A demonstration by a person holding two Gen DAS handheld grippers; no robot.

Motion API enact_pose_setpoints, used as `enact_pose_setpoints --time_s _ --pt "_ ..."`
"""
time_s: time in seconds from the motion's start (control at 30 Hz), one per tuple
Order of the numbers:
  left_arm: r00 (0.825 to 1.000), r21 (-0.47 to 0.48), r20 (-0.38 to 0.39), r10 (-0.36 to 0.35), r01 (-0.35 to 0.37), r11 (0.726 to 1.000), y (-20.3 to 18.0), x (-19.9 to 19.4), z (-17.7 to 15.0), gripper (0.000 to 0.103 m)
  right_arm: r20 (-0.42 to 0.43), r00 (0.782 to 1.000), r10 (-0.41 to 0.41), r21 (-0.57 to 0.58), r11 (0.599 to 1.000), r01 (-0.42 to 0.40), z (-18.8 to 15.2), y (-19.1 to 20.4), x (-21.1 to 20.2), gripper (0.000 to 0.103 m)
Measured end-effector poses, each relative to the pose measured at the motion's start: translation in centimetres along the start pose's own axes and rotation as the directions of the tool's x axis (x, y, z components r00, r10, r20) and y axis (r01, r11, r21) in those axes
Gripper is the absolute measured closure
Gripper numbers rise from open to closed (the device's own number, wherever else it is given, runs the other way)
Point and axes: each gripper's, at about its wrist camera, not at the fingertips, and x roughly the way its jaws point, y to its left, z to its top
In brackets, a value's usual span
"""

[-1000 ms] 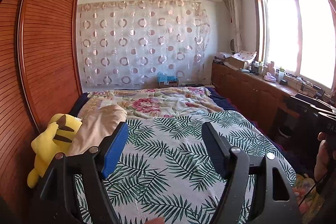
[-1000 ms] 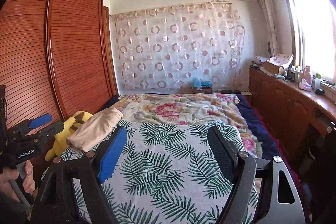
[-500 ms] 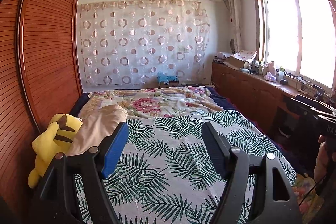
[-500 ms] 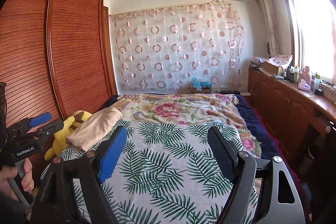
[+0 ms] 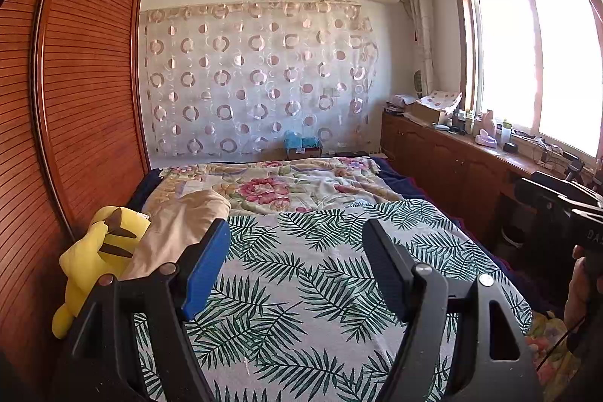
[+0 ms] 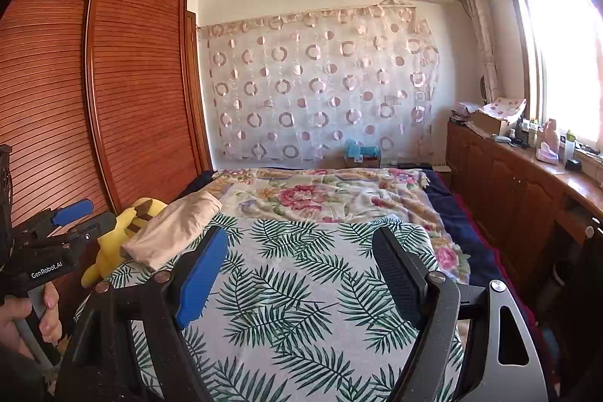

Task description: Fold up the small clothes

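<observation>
Both grippers, left gripper point(image 5: 297, 251) and right gripper point(image 6: 301, 259), are spread and empty, while the beige garment point(image 6: 173, 228) lies at middle left against the yellow plush toy point(image 6: 113, 240), so a careless grab may catch the toy too.

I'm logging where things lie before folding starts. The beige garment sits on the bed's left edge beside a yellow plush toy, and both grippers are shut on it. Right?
Not quite. The beige garment does lie at the bed's left edge beside the yellow plush toy, but the left gripper and the right gripper are open and empty; both wrist views show it.
</observation>
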Motion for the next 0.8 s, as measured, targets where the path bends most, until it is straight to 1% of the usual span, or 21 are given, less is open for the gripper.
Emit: enact_pose_setpoints --time_s 0.8 --pt "1.000 0.006 0.005 0.016 -0.016 1.000 0.5 -0.4 0.7 0.028 0.006 1.000 0.004 -0.010 1.000 -0.004 0.2 -1.4 -0.9 0.022"
